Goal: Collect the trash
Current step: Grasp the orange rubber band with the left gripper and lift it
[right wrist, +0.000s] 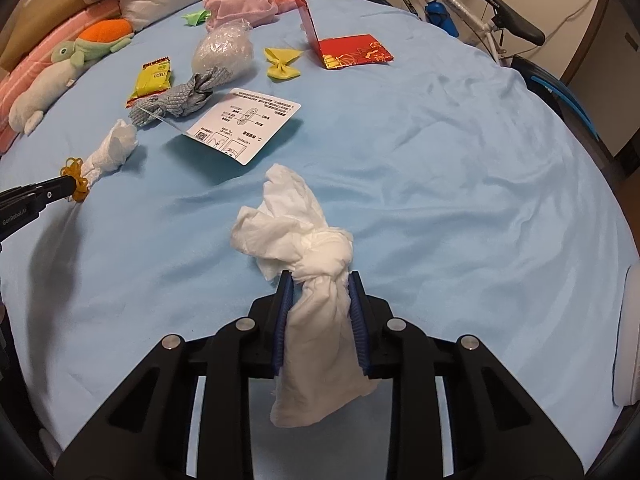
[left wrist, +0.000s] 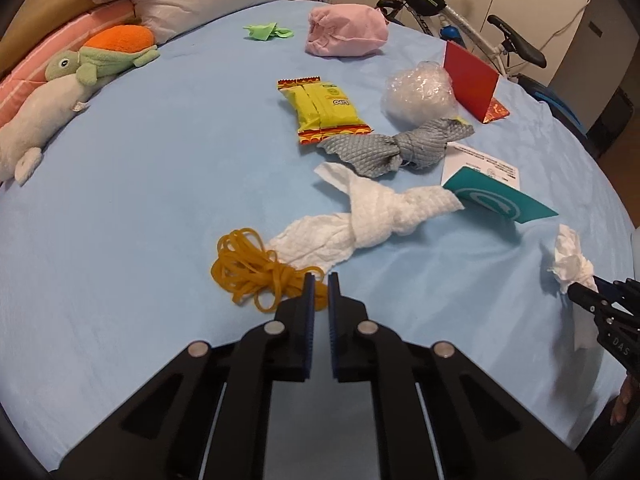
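My right gripper (right wrist: 320,280) is shut on a knotted white tissue (right wrist: 308,240), which hangs down between the fingers over the blue bed sheet (right wrist: 440,160). The same tissue (left wrist: 570,258) and gripper (left wrist: 580,292) show at the right edge of the left wrist view. My left gripper (left wrist: 320,280) has its jaws nearly closed on a strand of a tangle of yellow rubber bands (left wrist: 252,270). A knotted white paper towel (left wrist: 372,216) lies just beyond the bands.
On the sheet lie a grey knotted cloth (left wrist: 396,146), a yellow snack packet (left wrist: 324,110), a crumpled plastic ball (left wrist: 418,92), a teal card (left wrist: 496,200), a printed leaflet (right wrist: 244,124), a red envelope (right wrist: 352,50), a yellow wrapper (right wrist: 282,62). Plush toys (left wrist: 60,92) and pillows line the left. A bicycle (left wrist: 480,28) stands behind.
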The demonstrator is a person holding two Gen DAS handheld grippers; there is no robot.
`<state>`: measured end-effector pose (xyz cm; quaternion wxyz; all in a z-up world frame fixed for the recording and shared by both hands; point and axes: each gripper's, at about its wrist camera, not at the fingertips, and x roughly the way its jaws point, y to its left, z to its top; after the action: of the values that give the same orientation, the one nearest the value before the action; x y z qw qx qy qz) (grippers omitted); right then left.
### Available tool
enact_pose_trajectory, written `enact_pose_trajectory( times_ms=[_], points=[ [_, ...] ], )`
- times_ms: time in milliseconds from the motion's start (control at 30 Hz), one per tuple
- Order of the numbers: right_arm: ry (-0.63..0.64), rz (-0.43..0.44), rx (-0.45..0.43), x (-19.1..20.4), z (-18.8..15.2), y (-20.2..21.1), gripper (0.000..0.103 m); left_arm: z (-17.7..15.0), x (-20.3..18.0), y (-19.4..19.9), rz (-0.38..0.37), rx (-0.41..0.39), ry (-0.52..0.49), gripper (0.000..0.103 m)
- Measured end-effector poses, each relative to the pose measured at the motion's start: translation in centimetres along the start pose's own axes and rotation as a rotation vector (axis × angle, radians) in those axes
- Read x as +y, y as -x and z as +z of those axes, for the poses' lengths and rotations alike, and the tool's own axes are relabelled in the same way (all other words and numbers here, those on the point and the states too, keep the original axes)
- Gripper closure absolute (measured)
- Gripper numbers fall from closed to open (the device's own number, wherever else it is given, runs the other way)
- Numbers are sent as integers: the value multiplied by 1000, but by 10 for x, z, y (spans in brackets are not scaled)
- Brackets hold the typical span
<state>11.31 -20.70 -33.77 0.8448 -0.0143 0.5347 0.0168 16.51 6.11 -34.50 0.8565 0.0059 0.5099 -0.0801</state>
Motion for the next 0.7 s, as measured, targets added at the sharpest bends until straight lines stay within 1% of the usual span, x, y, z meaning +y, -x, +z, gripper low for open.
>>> enact_pose_trajectory(
  times_ms=[133, 167, 367, 500, 533, 633, 700],
  points=[
    [-19, 9, -5, -3, 0, 7, 77, 0, -9, 6, 30, -10, -44, 97],
    [-24, 10, -6, -4, 0, 9, 77, 0, -10, 8, 29, -13, -49, 99],
    [-43, 9, -20, -11, 0, 22, 77, -1, -19, 17, 39, -22, -88, 99],
    [-57, 16, -28, -14, 0, 29, 77, 0, -18, 20, 75, -39, -78, 99],
    [-57, 16, -29, -14, 0, 30, 77, 1, -16, 20, 100, -43, -66, 95],
    [-53, 15, -28, -14, -1, 30, 77, 4, -13, 20, 115, -55, -40, 94],
    [-48, 11, -23, -13, -2, 29, 77, 7, -12, 22, 149, -77, -43, 93]
  ],
)
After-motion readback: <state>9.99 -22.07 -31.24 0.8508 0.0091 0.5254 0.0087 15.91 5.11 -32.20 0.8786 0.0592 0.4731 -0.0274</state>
